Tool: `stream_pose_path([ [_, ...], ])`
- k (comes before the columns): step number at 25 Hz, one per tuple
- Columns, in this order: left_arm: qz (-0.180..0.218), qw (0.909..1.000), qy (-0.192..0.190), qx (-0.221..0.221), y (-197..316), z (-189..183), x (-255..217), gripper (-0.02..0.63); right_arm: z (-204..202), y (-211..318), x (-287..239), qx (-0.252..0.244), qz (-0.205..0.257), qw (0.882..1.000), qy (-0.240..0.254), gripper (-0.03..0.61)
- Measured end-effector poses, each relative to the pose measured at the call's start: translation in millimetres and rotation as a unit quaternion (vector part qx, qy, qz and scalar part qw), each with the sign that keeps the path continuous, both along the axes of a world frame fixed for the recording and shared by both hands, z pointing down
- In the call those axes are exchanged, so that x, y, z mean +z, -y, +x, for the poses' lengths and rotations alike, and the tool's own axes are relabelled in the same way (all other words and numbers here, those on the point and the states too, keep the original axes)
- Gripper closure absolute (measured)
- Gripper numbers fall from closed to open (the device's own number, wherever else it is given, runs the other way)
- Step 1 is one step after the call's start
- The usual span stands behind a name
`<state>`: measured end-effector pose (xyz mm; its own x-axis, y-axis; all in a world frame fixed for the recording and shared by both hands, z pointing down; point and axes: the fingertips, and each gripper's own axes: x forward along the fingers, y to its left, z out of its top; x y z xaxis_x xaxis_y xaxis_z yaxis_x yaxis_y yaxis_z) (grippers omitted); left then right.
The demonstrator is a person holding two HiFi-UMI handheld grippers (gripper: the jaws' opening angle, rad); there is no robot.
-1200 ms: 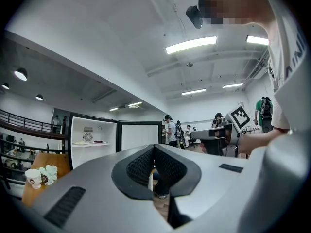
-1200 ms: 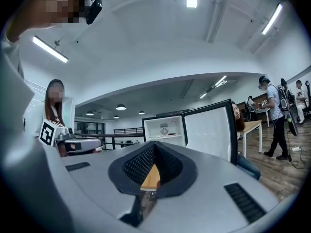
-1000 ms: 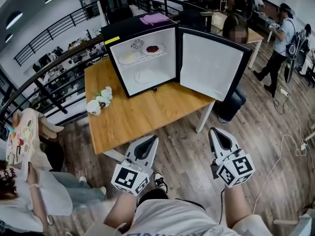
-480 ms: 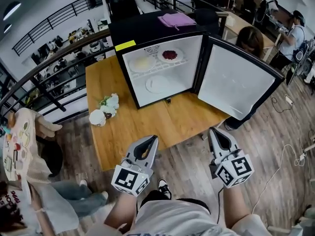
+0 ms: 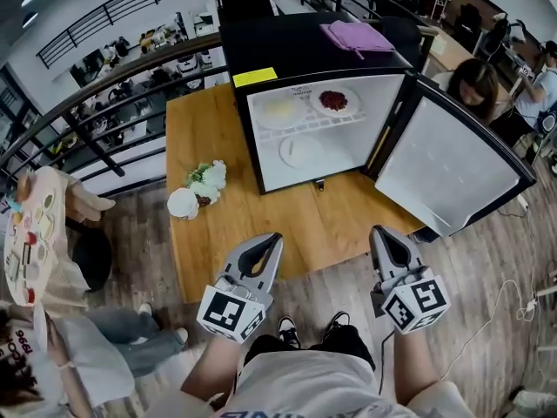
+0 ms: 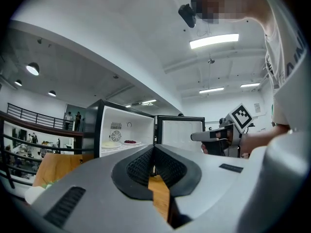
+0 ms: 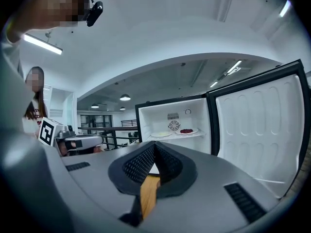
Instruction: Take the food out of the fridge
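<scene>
A black mini fridge [image 5: 261, 55] stands on the wooden table [image 5: 218, 242] with its door [image 5: 452, 159] swung open to the right. On its upper shelf sit a plate of pale food [image 5: 280, 109] and a plate of red food [image 5: 333, 100]; a white plate [image 5: 301, 151] lies below. My left gripper [image 5: 273, 239] and right gripper [image 5: 379, 232] hover side by side at the table's near edge, pointing at the fridge, both shut and empty. The shelf plates [image 6: 130, 141] [image 7: 186, 131] lie well beyond the left gripper [image 6: 154, 148] and right gripper [image 7: 155, 144].
A white cup [image 5: 183, 203] and a small bunch of flowers [image 5: 207, 179] sit on the table left of the fridge. A purple cloth [image 5: 357, 36] lies on the fridge top. A black railing [image 5: 96, 103] runs behind. A person [image 5: 43, 338] sits at lower left.
Both grippers, still shut, have been carried toward the table; the fridge and table now look closer and larger in the head view.
</scene>
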<state>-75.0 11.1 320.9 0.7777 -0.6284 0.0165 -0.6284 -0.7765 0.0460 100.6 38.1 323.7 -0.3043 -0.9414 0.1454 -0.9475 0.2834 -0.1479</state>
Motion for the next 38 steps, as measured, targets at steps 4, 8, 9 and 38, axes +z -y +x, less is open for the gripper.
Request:
stream_pose_path([
  [4, 0.007, 0.9996, 0.007, -0.025, 12, 12, -6, 0.606, 10, 25, -3, -0.033, 0.008, 0.999, 0.008, 0.56],
  [8, 0.008, 0.9981, 0.016, -0.06, 30, 22, -8, 0.606, 20, 53, -3, -0.066, 0.013, 0.998, 0.018, 0.56],
  [9, 0.007, 0.9975, 0.018, -0.068, 34, 29, -9, 0.606, 27, 60, -3, -0.074, 0.014, 0.997, 0.02, 0.56],
  [38, 0.015, 0.9901, 0.023, -0.137, 81, 12, -9, 0.606, -14, 220, -2, -0.111, -0.124, 0.944, 0.284, 0.488],
])
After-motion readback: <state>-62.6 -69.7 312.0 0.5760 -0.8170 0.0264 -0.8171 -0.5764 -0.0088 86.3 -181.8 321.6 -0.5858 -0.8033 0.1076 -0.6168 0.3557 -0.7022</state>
